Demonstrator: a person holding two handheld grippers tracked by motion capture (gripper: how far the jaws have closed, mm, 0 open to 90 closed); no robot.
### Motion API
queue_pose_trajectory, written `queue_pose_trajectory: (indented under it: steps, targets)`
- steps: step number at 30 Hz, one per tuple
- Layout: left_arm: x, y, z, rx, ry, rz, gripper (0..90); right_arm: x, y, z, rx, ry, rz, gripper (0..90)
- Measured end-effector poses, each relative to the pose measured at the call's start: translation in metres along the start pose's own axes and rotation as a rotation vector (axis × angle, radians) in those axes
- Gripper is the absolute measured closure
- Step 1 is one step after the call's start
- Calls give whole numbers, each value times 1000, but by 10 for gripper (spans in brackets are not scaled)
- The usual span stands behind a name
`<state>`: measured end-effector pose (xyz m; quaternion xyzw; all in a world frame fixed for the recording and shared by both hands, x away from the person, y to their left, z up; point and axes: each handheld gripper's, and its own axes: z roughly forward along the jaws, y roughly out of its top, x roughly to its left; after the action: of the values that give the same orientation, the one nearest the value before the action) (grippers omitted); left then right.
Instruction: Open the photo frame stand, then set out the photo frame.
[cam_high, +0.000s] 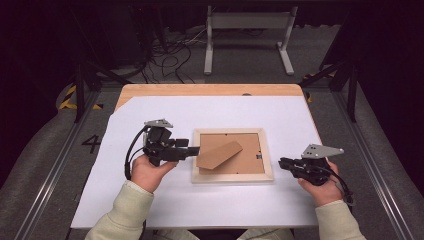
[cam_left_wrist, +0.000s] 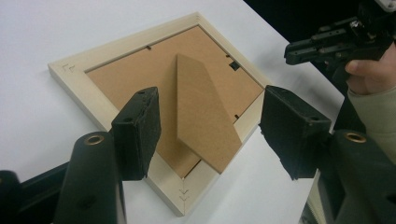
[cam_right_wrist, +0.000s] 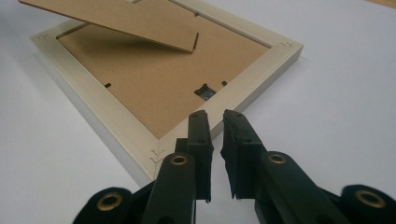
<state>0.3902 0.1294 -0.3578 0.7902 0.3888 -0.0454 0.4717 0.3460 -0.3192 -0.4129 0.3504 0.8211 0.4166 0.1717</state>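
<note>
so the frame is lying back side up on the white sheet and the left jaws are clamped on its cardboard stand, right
Not quite: the left gripper is open, its jaws standing apart on either side of the cardboard stand, as the left gripper view shows. The frame does lie back side up on the white sheet.

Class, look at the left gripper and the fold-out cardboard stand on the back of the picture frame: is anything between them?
Nothing visible. The left gripper has its jaws open on either side of the cardboard stand, with only air between pads and stand. The right gripper waits beside the picture frame.
</note>
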Motion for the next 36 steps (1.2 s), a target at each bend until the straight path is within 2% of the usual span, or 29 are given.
queue_pose_trajectory:
  steps: [5,13,16,21,25,29,32,36]
  targets:
    - [4,-5,1,-7,-3,-24,370,0,0,-1,-1,-4,1,814]
    - [9,-10,8,16,5,-45,320,0,0,-2,-3,-6,1,811]
    - [12,-12,12,32,44,-38,306,0,0,-2,-2,-7,0,810]
    - [14,-14,17,44,47,-52,304,0,-1,-3,-1,-11,0,809]
    - [15,-16,19,45,48,-50,304,0,-1,-3,0,-11,0,808]
    - [16,-22,21,50,42,-75,303,1,-1,-3,2,-14,-3,808]
    - [18,-28,24,50,20,-101,303,1,0,-3,1,-15,-4,807]
    - [18,-31,26,51,13,-111,304,1,0,-2,2,-16,-4,805]
